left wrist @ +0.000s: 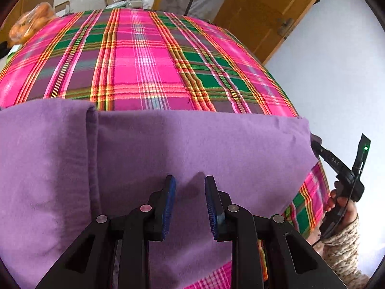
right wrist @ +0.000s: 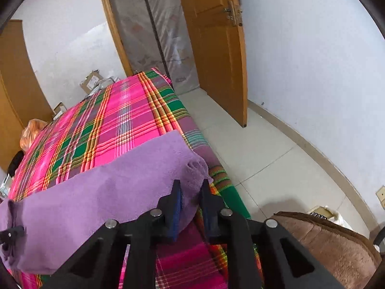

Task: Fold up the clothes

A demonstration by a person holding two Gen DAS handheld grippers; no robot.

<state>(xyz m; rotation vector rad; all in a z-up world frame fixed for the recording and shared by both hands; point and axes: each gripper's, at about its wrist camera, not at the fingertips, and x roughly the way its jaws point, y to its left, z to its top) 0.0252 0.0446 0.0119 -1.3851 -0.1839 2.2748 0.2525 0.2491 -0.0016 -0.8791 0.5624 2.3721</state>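
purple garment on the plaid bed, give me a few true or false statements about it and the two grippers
1. The purple garment lies on a pink and green plaid bedsheet. True.
2. The left gripper is clamped shut on the garment. False: its jaws stand open above the fabric, gripping nothing.
3. The right gripper is at the garment's corner near the bed's edge. True; whether it pinches the fabric cannot be told.
4. The wooden door is closed. False: it stands open.
5. The garment hangs fully off the bed onto the floor. False: it rests on the bed.
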